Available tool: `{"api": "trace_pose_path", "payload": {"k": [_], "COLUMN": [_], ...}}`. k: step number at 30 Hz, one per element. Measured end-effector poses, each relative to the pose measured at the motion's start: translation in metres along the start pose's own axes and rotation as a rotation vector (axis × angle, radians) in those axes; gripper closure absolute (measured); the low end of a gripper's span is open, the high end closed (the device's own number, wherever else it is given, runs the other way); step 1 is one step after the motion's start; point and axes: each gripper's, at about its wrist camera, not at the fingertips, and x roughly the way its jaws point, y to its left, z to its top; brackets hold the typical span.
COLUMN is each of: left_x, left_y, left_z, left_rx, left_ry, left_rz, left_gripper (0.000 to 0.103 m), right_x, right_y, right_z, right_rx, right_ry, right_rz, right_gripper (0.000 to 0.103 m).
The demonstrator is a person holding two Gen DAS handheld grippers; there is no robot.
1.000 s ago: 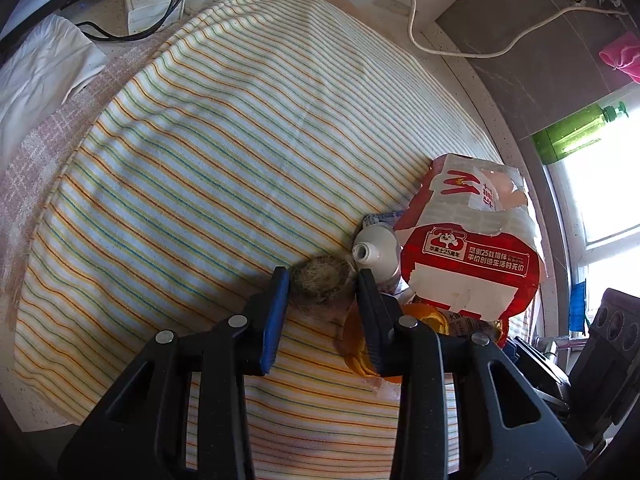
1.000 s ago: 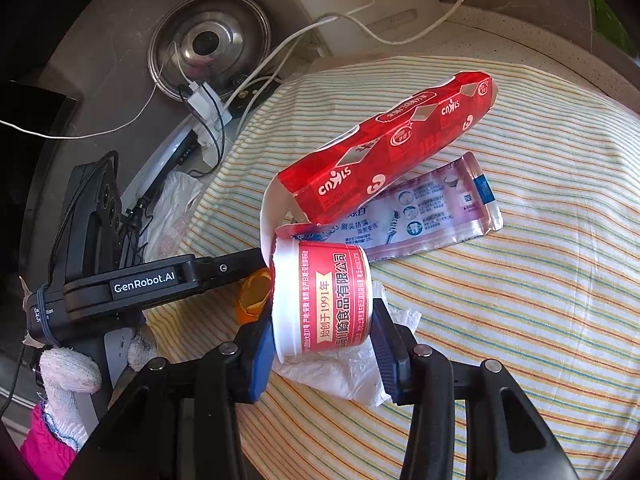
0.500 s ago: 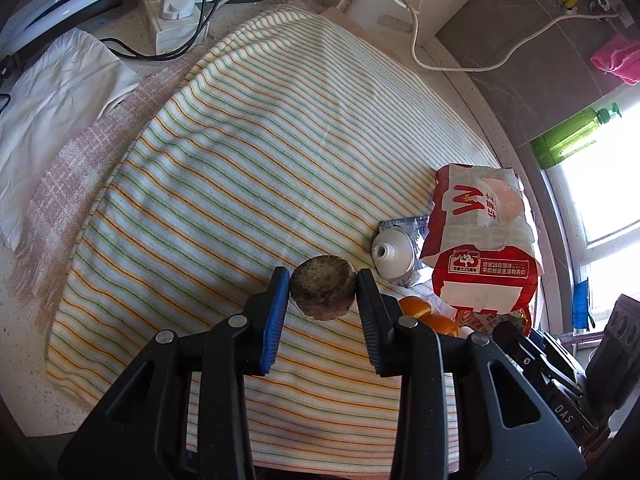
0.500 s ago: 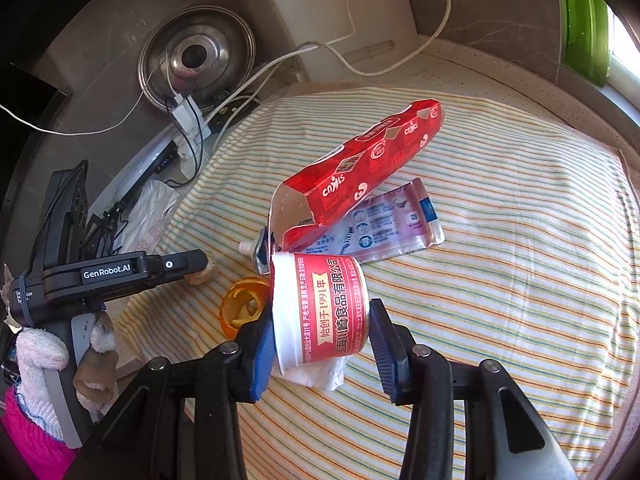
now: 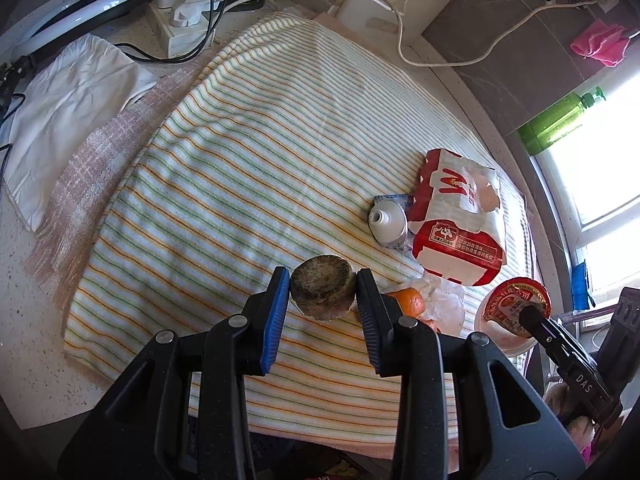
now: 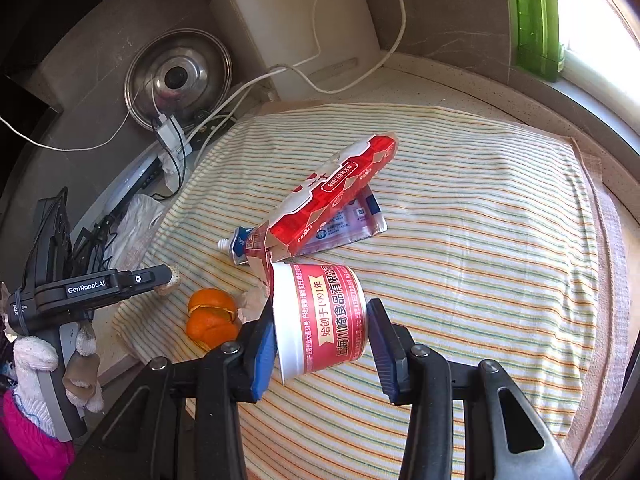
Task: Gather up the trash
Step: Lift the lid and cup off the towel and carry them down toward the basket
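Note:
My left gripper (image 5: 323,294) is shut on a brown, fibrous round lump (image 5: 322,287), lifted above the striped cloth (image 5: 240,152). My right gripper (image 6: 320,316) is shut on a red-and-white food cup (image 6: 320,316) held on its side; in the left wrist view the cup (image 5: 510,312) shows at lower right. On the cloth lie orange peel (image 6: 210,318), a crumpled tissue (image 5: 444,304), a torn red-and-white carton (image 6: 332,192), a squeezed tube (image 5: 387,220) and a flat purple pouch (image 6: 352,226) under the carton. In the right wrist view the left gripper (image 6: 166,278) hangs at left, held by a gloved hand (image 6: 28,364).
A white power strip with cables (image 5: 180,16) and a white cloth (image 5: 68,100) lie beyond the striped cloth's far-left edge. A green bottle (image 6: 536,16) stands on the window sill. A steel pot lid (image 6: 178,76) leans against the wall. A pink rag (image 5: 600,42) hangs at right.
Both grippers have risen and drawn back from the cloth, each carrying its item. The lump left the cloth; the peel and tissue are now uncovered below.

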Motion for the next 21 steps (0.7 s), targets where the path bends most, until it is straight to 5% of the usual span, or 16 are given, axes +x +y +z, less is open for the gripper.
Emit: {"api": "trace_pose_path", "payload": {"k": [21], "left_x": [-0.051], "left_y": [0.008], "left_z": [-0.052], "left_rx": [0.066], "left_ry": [-0.033], "left_rz": [0.011], "left_gripper": [0.069], "right_x": [-0.041], "right_y": [0.022], "right_z": [-0.046], "right_rx": [0.042], "right_ry": [-0.026], "right_rz": [0.033], "right_gripper": [0.060]}}
